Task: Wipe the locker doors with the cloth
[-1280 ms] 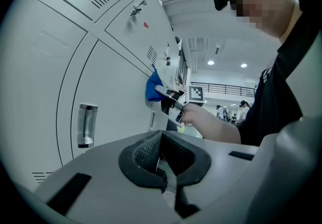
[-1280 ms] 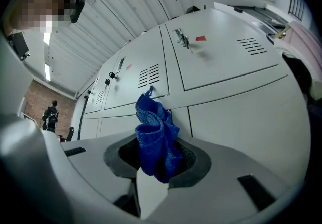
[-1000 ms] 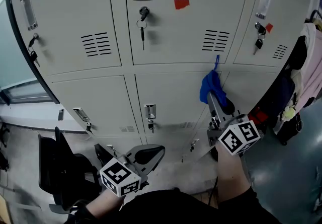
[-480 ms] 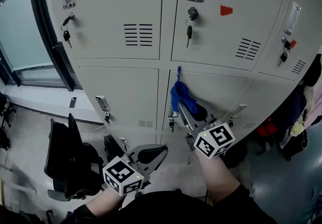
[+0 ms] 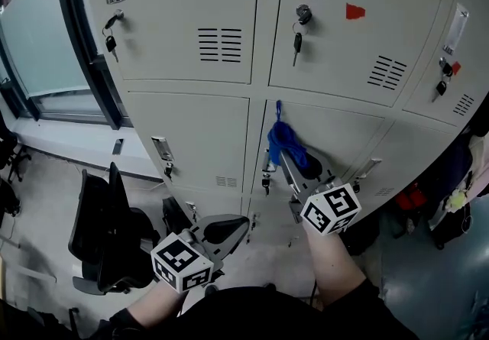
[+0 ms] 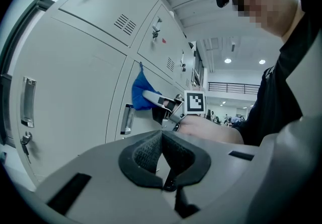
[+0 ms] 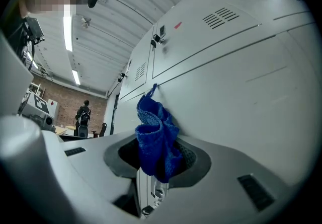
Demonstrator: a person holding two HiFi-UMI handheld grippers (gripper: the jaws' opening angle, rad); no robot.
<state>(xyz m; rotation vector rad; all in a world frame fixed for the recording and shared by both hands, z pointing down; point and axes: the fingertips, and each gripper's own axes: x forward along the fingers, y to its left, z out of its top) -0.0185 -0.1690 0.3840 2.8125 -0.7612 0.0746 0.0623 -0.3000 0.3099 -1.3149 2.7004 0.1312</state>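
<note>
A bunched blue cloth (image 5: 285,141) (image 7: 156,138) (image 6: 142,95) is pressed against the grey locker door (image 5: 336,136) in the middle row, right of the seam. My right gripper (image 5: 286,157) (image 7: 160,155) is shut on the cloth and holds it to that door. The left gripper (image 5: 228,228) (image 6: 162,156) hangs low, away from the lockers, its jaws shut with nothing between them. Its view shows the right gripper and cloth from the side.
Locker doors (image 5: 183,14) carry handles, vents and keys (image 5: 297,42) hanging from locks. A red sticker (image 5: 354,11) marks the upper middle door. A black chair (image 5: 107,228) stands at lower left; clothing (image 5: 462,170) hangs at far right. A glass partition (image 5: 38,40) is at left.
Between the earlier frames the head view swung left. The right gripper with the cloth has moved from the right-hand door area to the middle door, then slightly up and right. The left gripper stays put.
</note>
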